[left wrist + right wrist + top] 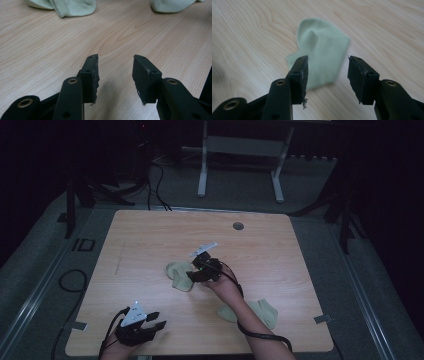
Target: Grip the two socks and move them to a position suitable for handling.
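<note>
While both socks lay loose and apart on the table (150, 235), no pairing was found done.
The right gripper (327, 75), jaws apart and empty, was held over one sock (322, 52); the left gripper (115, 75), parted, gripped nothing; the other sock (260, 312) lay untouched.

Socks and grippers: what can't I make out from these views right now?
- Near sock, high view: the right forearm crosses it, hiding its middle.
- Far sock, high view: right gripper covers its right edge; whether the pads touch it is unclear.
- Far sock, right gripper view: blurred.
- Both socks, left gripper view: cut off by the top edge.
- Left gripper: wrist cut off at bottom.
</note>
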`<state>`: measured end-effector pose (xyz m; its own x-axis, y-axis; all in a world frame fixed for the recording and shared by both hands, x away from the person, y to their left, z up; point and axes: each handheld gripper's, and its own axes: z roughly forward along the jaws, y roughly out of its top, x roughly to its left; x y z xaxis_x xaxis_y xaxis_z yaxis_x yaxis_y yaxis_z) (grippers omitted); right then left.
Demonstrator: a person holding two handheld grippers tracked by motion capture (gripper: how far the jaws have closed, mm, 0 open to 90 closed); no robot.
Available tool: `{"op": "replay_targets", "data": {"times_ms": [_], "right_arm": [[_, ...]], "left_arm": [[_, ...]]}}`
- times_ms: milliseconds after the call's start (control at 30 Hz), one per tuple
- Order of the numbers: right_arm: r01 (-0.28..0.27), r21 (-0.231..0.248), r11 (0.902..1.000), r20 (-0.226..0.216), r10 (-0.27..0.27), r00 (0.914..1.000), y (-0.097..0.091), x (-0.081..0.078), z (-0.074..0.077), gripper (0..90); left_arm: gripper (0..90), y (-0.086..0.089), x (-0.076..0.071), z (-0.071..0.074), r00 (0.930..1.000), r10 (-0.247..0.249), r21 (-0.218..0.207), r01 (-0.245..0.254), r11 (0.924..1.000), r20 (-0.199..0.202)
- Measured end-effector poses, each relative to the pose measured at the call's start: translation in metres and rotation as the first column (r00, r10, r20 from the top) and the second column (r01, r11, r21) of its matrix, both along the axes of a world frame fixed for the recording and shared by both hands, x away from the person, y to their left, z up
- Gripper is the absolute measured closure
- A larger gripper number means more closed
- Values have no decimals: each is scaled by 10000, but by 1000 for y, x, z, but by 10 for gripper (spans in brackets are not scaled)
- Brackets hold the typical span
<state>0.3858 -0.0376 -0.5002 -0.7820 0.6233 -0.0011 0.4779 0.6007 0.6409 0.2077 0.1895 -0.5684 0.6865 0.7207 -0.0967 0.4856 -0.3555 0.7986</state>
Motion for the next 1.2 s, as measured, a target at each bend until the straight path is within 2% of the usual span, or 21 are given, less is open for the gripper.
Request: {"op": "replay_targets", "data": {"times_ms": [200,267,367,500,600,633,767,800,900,1000,1100,1200], "right_arm": [[112,-18,9999,-567,-112,9983,35,16,-17,468],[127,-82,9999,-573,-131,9983,44,20,-23,457],[501,64,9987,-671,-496,9965,54,26,-32,454],[790,-573,9952,-478,-817,9955,62,30,-44,453],[786,-829,9935,-547,-833,9950,64,31,-49,455],[644,-1117,9917,-163,-666,9976,65,29,-51,501],[662,-1334,9888,60,-660,9978,64,25,-49,755],[711,-1394,9877,98,-704,9975,64,25,-49,780],[561,-1494,9872,-157,-591,9981,62,27,-46,804],[452,-1230,9914,-210,-481,9986,54,26,-36,809],[409,-1275,9910,-87,-423,9991,49,24,-30,809],[476,-1263,9908,112,-465,9989,39,24,-17,808]], "left_arm": [[558,0,0,1,9999,-21,31,21,10000,106],[558,0,0,0,9999,-30,38,29,10000,131],[557,0,2,-2,10000,-1,86,0,10000,87],[558,1,2,0,9999,-35,-10,35,10000,103],[558,1,2,-1,9999,-48,0,48,10000,93],[557,0,2,-1,9999,-72,27,71,10000,88],[557,0,2,-1,9999,-81,34,81,10000,108],[558,-1,2,-1,9999,-75,48,74,10000,113],[557,-1,2,-1,9999,-74,23,73,10000,107],[558,-2,2,-1,9999,-115,7,114,9999,119],[557,-4,3,-1,9999,-133,29,132,9999,83],[557,-7,4,-1,9998,-170,12,170,9999,79]]}}
